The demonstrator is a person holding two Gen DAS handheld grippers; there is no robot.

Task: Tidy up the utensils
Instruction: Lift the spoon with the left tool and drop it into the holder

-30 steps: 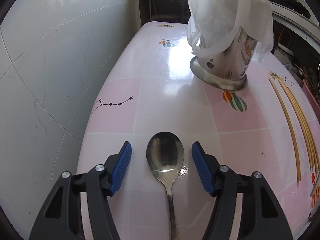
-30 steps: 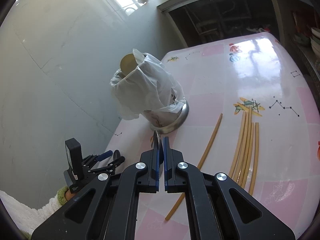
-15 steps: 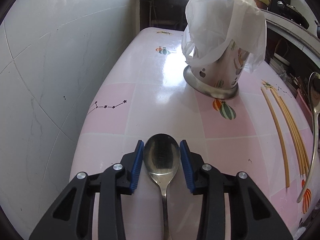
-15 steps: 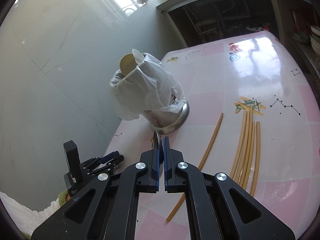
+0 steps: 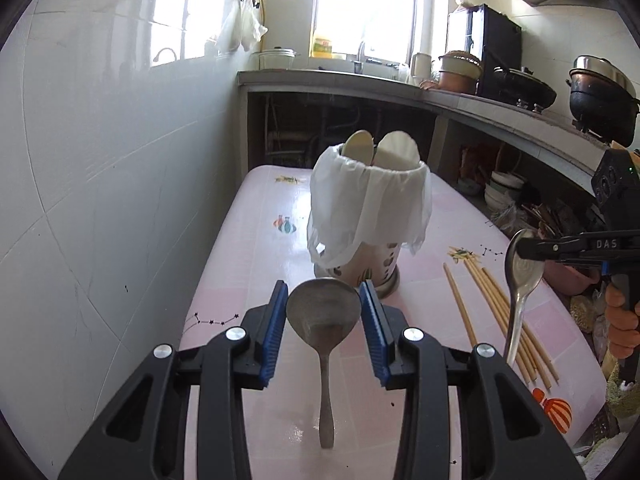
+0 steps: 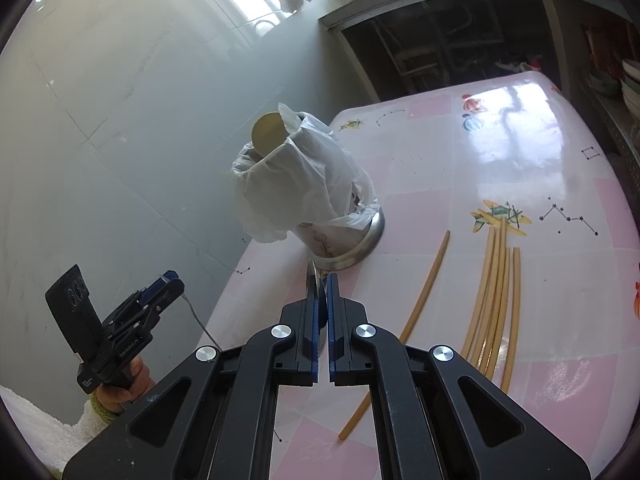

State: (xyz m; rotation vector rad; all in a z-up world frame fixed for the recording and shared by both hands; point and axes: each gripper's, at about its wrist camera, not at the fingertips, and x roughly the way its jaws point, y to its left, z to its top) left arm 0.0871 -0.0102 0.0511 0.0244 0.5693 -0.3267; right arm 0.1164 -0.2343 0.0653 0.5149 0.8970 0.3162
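Two spoons are in play, one per gripper. On our left, the left gripper (image 5: 324, 320) has its blue pads pressed against the bowl of the first spoon (image 5: 323, 320), one on each side, and the handle hangs down with its tip at or just above the pink table (image 5: 248, 248); we cannot tell which. From the right wrist view that same left gripper (image 6: 170, 282) shows at the far left beside the tiled wall, with the thin handle trailing from it.

Moving to the middle, one utensil holder (image 5: 370, 270) stands on the table on a metal base, draped in a white plastic bag (image 5: 368, 208). Two pale rounded utensil ends (image 5: 378, 146) poke out of its top in the left wrist view; the right wrist view shows only one clearly, the bag perhaps covering the other.

Further right, the chopsticks (image 6: 494, 300) lie flat on the table: we count one apart (image 6: 426, 284), slanting toward the holder, and about five in a loose bundle, though they overlap too much to be sure.

At the far right, the right gripper (image 5: 524, 248) is clamped on the bowl of the second spoon (image 5: 522, 280), held above the chopsticks with its handle pointing down. In its own camera the right gripper (image 6: 323, 292) shows its jaws nearly together on the spoon's thin edge (image 6: 314, 284).
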